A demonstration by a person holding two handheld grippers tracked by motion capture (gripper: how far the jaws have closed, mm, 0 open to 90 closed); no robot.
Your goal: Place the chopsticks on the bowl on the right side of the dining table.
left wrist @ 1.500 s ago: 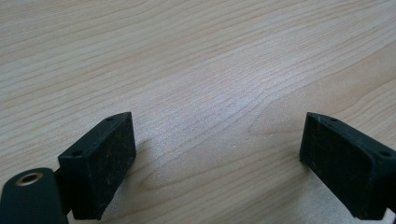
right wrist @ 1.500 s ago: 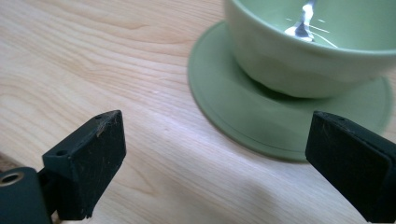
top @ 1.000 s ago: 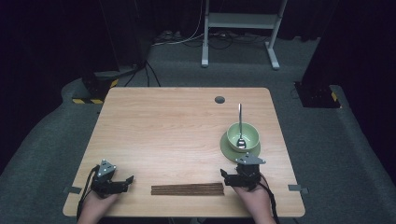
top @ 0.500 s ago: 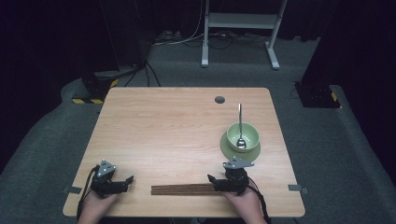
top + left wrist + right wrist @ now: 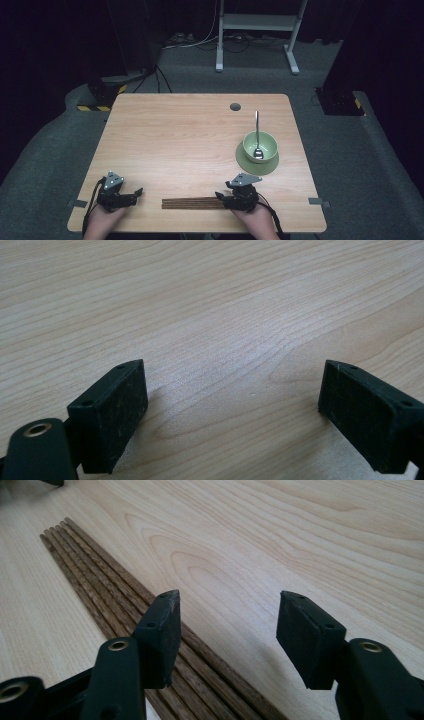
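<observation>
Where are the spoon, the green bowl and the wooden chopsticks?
spoon [image 5: 257, 131]: high view, mid-handle.
green bowl [image 5: 268, 142]: high view, right rim.
wooden chopsticks [image 5: 107, 587]: right gripper view, middle of bundle.

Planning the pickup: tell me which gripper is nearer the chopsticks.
Right. The right gripper sits open at the right end of the chopsticks; the left gripper rests open, apart from their left end.

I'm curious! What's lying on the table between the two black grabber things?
A row of dark wooden sticks lies between the left gripper and the right gripper, nearer the right one, seen in the high view.
</observation>
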